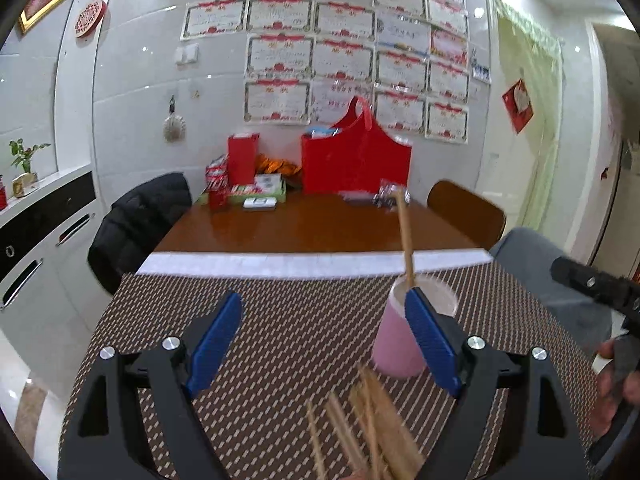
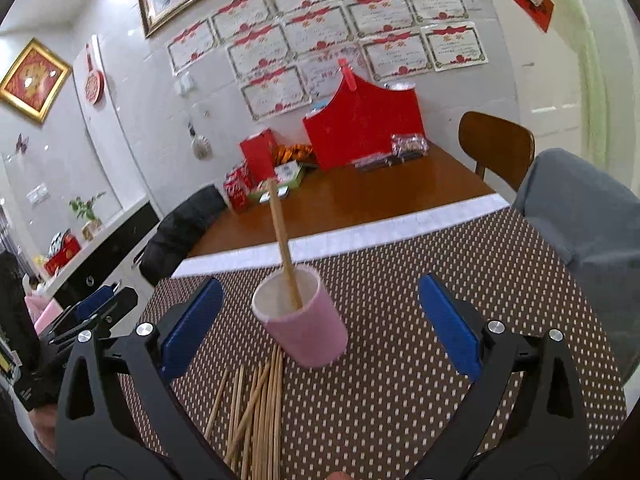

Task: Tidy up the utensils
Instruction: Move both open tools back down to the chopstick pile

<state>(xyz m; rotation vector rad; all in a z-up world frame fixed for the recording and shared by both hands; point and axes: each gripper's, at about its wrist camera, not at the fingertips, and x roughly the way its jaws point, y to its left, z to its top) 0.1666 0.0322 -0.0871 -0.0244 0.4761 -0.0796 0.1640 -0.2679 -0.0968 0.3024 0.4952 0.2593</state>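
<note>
Our left gripper (image 1: pixel 324 336) has its blue pads spread wide with nothing between them; only the patterned mat (image 1: pixel 280 312) shows in the gap. Its right-hand pad overlaps the pink cup (image 1: pixel 394 344) in the left wrist view, but that looks like one thing standing in front of another, and we cannot tell whether they touch. Our right gripper (image 2: pixel 320 320) is likewise fully spread and empty. The pink cup (image 2: pixel 308 328) appears between its pads, but beyond the fingertips and clear of both, so we are not gripping it.

Moving outward, the cup stands upright on the mat with chopsticks (image 2: pixel 285 244) inside it, seemingly a pair, leaning toward the far rim with the tips down. We judge the cup is the holder that the utensils are meant to collect in, which is why it sits in the middle of the mat, within reach of both grippers.

Just in front of the cup, nearer to us, the loose chopsticks (image 2: pixel 256 408) lie scattered flat on the mat, fanned out and crossing one another. In the left wrist view the same pile (image 1: pixel 368 424) sits low between the left gripper's arms, blurred. Most of the sorting is therefore not yet done.

With both grippers empty and wide, we judge that the next pick will come from that pile, and it calls for narrow, careful closing on thin sticks lying flat.

Beyond the mat are the wooden table (image 1: pixel 320 224) and a red bag (image 1: pixel 356 160) by the wall.
</note>
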